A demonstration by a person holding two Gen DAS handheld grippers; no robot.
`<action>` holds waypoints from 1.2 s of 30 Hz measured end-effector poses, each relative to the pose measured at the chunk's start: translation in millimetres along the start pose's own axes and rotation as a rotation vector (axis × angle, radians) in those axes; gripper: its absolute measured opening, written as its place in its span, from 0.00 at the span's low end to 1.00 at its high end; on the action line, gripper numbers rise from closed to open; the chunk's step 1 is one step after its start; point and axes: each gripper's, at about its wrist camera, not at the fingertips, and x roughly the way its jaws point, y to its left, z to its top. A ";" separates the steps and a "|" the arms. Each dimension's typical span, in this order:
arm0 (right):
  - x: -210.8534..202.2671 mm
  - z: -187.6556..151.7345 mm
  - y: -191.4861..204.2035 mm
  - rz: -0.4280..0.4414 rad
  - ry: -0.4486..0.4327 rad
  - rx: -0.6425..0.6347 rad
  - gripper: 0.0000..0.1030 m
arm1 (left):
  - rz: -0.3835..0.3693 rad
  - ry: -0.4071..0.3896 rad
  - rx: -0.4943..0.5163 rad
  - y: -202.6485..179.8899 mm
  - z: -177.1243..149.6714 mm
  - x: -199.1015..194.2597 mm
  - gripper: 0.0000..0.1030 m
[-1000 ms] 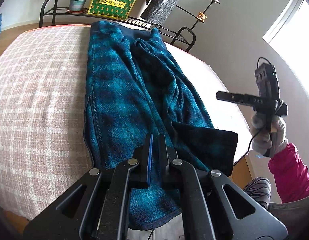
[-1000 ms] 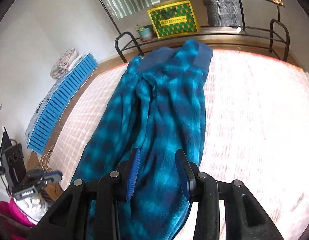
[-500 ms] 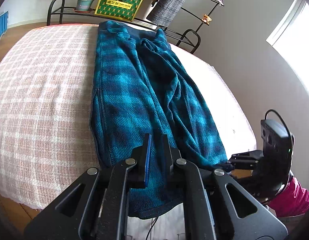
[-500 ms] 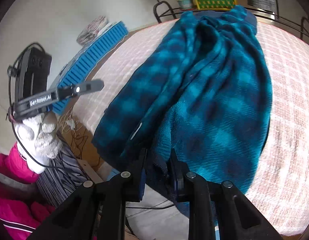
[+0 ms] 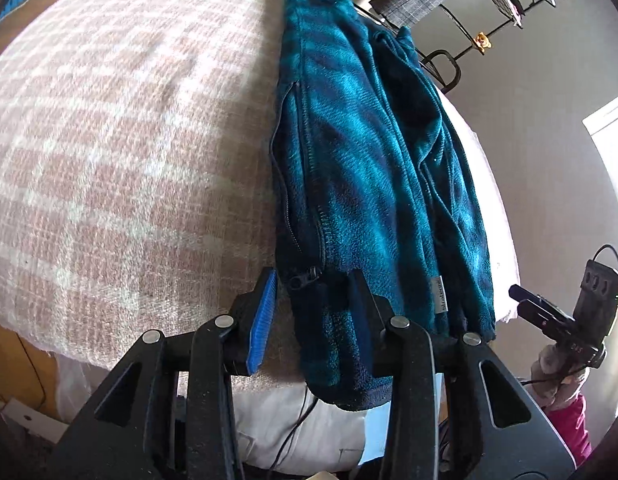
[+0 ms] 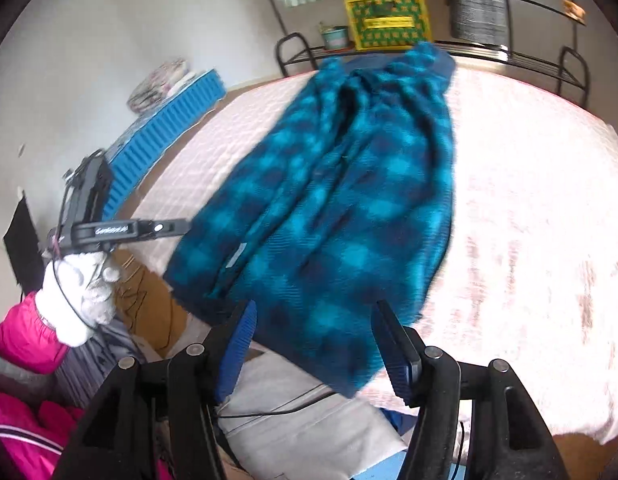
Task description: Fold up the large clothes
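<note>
A teal and navy plaid fleece jacket (image 5: 361,160) lies folded lengthwise on a pink checked bed cover (image 5: 109,140), its hem hanging over the near edge. My left gripper (image 5: 313,292) is open, its jaws astride the hem corner by the zipper pull (image 5: 303,278). In the right wrist view the jacket (image 6: 349,208) lies ahead, and my right gripper (image 6: 313,320) is open just before its hem. The right gripper also shows in the left wrist view (image 5: 549,316), off the bed's right edge. The left gripper shows at the left of the right wrist view (image 6: 125,230).
A black metal rack (image 6: 489,52) stands behind the bed with a yellow-green box (image 6: 389,20) and a small pot (image 6: 335,36). A blue ribbed panel (image 6: 165,132) leans by the left wall. Cables and white bedding (image 5: 309,432) hang below the near edge.
Both grippers have opened and let go of the jacket hem. The left gripper has dropped lower and closer to the bed edge. The right gripper has pulled back from the hem.
</note>
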 end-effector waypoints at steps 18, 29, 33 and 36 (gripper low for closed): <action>4.4 5.7 31.0 -0.080 0.054 -0.143 0.06 | 0.031 -0.095 0.153 -39.8 -14.1 -27.6 0.09; -16.1 26.4 35.2 -0.148 0.014 -0.195 0.35 | 0.095 -0.028 0.152 -27.3 -22.1 -4.6 0.15; -14.0 79.9 44.1 -0.084 -0.048 -0.173 0.37 | 0.088 -0.061 0.178 -36.0 -23.2 -15.7 0.15; 31.5 116.9 46.2 -0.083 -0.007 -0.158 0.37 | 0.082 -0.066 0.205 -40.5 -27.2 -22.9 0.16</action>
